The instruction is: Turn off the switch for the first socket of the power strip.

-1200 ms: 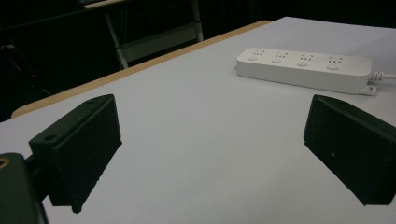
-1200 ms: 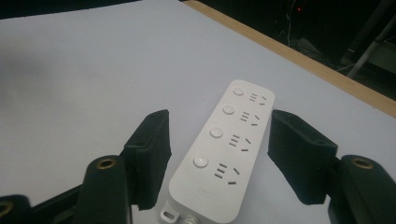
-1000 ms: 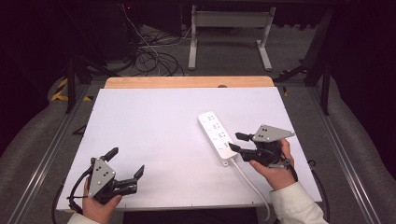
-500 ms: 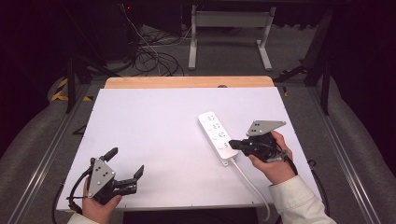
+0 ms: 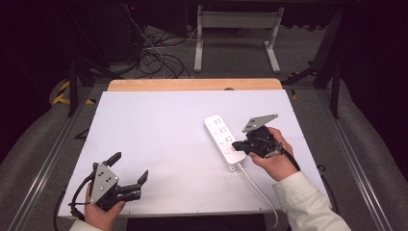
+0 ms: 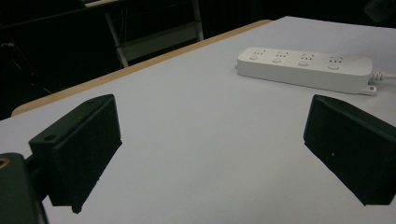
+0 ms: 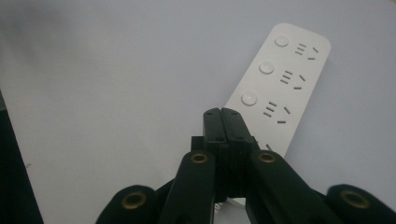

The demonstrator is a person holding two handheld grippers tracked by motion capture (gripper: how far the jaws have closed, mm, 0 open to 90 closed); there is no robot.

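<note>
Power strip (image 5: 223, 140): rigid, light, smooth plastic; likely slides; grip across long sides. Right gripper (image 5: 236, 145) jaws together, empty, over near end. Left gripper (image 5: 130, 173) wide, empty.

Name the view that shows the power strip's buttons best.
The right gripper view: the power strip lies close, three buttons sharp. The left gripper view shows all four, small and side-on; the high view barely resolves them.

one white power strip (image 5: 224, 139) with four sockets and four buttons, two tongs, one table (image 5: 159, 125)
</note>
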